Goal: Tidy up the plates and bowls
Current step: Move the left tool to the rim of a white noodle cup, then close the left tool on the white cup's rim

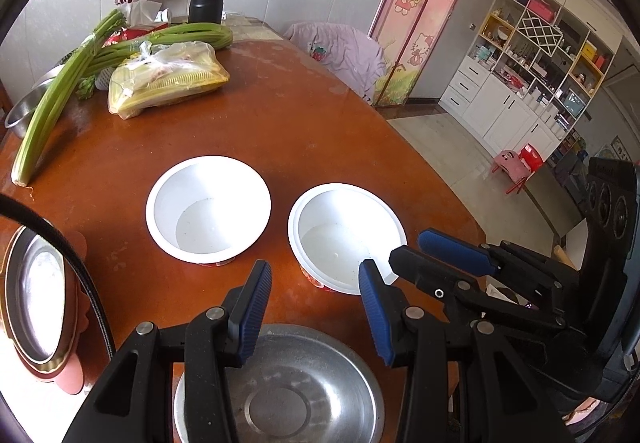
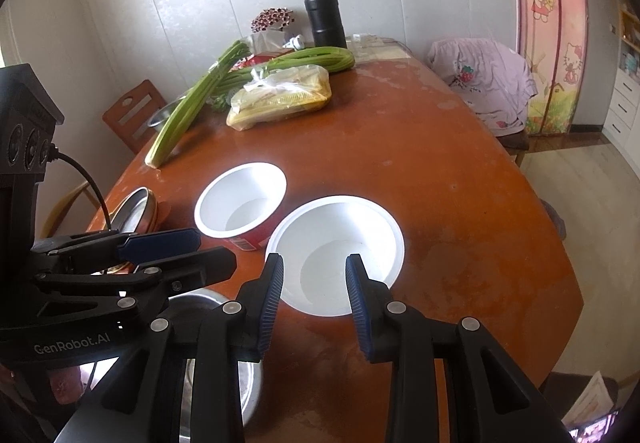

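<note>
Steel bowl [image 1: 280, 395] below left gripper's [image 1: 316, 311] empty fingers; white bowls beyond.

"GenRobot.AI" stands in pale letters on the left gripper [image 2: 160, 249] body; the red bowl's [image 2: 240, 203] label seems unreadable.

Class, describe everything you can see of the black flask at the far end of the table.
The black flask stands upright at the table's far end, near the wall. It is tall, matte and cylindrical, narrowing to a shoulder under a silver metal cap. It looks closed. Celery stalks lie just in front of it; neither gripper is near it.
</note>
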Tool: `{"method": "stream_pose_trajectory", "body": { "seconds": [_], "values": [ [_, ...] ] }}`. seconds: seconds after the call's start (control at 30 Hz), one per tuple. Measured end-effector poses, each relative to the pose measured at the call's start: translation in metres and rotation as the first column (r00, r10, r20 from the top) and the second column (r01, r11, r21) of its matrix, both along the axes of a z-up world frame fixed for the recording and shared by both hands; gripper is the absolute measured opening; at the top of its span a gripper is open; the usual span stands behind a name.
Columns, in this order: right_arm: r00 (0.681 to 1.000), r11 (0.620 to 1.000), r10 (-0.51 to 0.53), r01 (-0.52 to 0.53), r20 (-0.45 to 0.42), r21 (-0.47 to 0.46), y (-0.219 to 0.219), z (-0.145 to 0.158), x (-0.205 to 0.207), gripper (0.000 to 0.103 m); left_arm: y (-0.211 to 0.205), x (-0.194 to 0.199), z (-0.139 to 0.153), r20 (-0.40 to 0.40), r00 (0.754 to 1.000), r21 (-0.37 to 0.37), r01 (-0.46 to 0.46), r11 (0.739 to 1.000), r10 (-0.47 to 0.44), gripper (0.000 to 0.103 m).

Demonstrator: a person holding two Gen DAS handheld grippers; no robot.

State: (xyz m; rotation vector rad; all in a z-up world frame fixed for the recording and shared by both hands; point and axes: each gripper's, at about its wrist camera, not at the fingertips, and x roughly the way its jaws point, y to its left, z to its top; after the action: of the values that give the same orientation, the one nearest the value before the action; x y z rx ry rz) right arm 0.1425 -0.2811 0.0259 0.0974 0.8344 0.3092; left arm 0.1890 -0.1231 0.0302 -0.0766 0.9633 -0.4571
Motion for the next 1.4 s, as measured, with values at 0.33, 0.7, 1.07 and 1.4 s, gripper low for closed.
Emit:
{"method": "stream_pose_trajectory", "body": {
  "seconds": [0.33, 0.7, 1.07, 1.4],
  "values": [
    [0.999, 0.999, -0.041, 0.041, 0.006, -0.021, -0.010, 0.000, 0.000, 0.036, -0.008, 0.005, -0.010, -0.038, 0.999, 0.004, 0.019, 1.000, -0.019, 0.045],
    [0.995, 0.997, -0.064, 0.061, -0.075, -0.042, -0.033, -0.029, 0.024, 0.037, -0.026, 0.032, -0.037, -0.126, 0.992, 0.014, 0.014, 1.000, -0.012, 0.045],
    [0.993, 1.000, -0.014, 0.012, -0.117, -0.021, -0.032, -0.048, 0.046, 0.033, -0.036, 0.055, -0.055, -0.177, 0.984, 0.016, 0.006, 1.000, -0.003, 0.039],
    [0.994, 1.000, -0.003, 0.002, -0.108, -0.007, -0.032, -0.044, 0.045, 0.032, -0.039, 0.053, -0.050, -0.167, 0.986, 0.012, 0.014, 1.000, -0.012, 0.038]
  ]
}}
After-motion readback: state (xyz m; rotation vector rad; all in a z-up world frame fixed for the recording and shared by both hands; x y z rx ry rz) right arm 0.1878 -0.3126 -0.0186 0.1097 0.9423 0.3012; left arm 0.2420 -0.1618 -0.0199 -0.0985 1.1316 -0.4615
